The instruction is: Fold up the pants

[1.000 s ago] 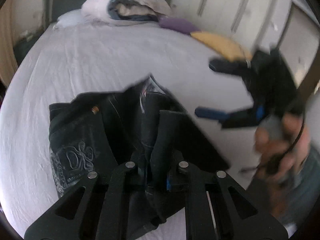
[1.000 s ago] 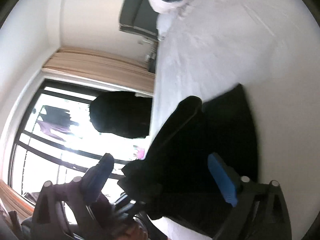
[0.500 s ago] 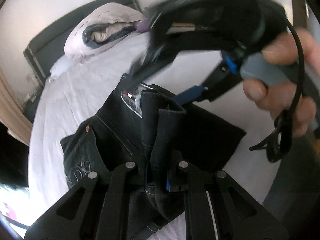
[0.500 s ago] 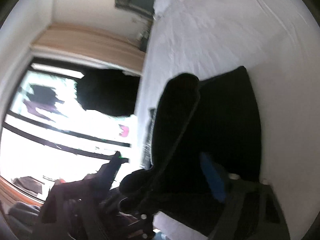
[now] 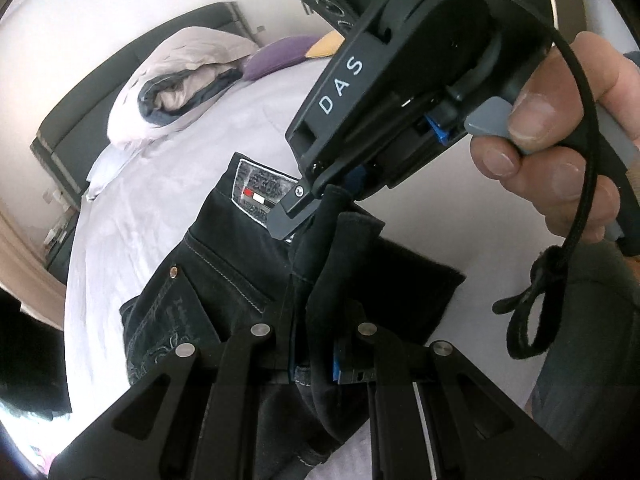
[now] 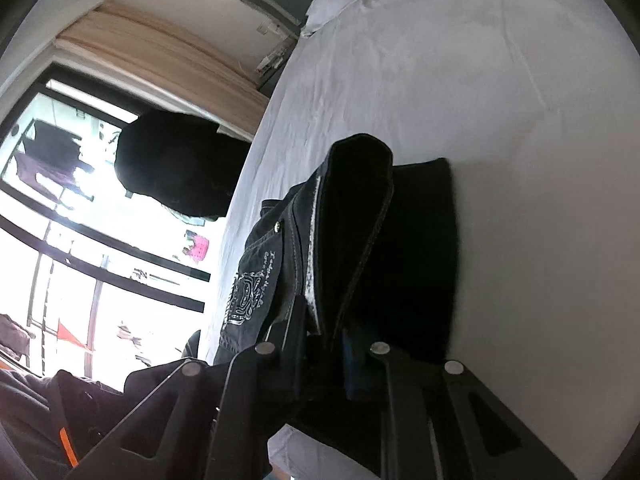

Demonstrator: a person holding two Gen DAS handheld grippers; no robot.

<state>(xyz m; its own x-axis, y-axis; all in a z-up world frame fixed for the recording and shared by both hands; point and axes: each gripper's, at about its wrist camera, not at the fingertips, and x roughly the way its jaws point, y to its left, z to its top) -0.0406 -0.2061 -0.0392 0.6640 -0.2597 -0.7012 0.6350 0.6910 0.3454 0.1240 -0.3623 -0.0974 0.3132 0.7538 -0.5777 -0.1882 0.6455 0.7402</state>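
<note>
Black jeans (image 5: 224, 280) lie partly folded on a white bed sheet (image 5: 160, 184), with a brand patch at the waistband and an embroidered back pocket. My left gripper (image 5: 314, 344) is shut on an upright fold of the jeans. My right gripper (image 5: 316, 208) comes in from the upper right in the left wrist view and is pinched on the top of the same fold. In the right wrist view my right gripper (image 6: 326, 340) is shut on the jeans (image 6: 384, 240), which stand up between its fingers.
A bundled duvet and pillows (image 5: 180, 84) lie at the head of the bed by a dark headboard (image 5: 80, 120). Purple and yellow cushions (image 5: 280, 56) sit beyond. A window (image 6: 60, 220) and a dark round shape (image 6: 176, 164) are beside the bed's left edge.
My right gripper moved in from the right, open, and closed on the top of the raised fold. My left gripper kept its hold and tilted, so the bed now looks rotated.
</note>
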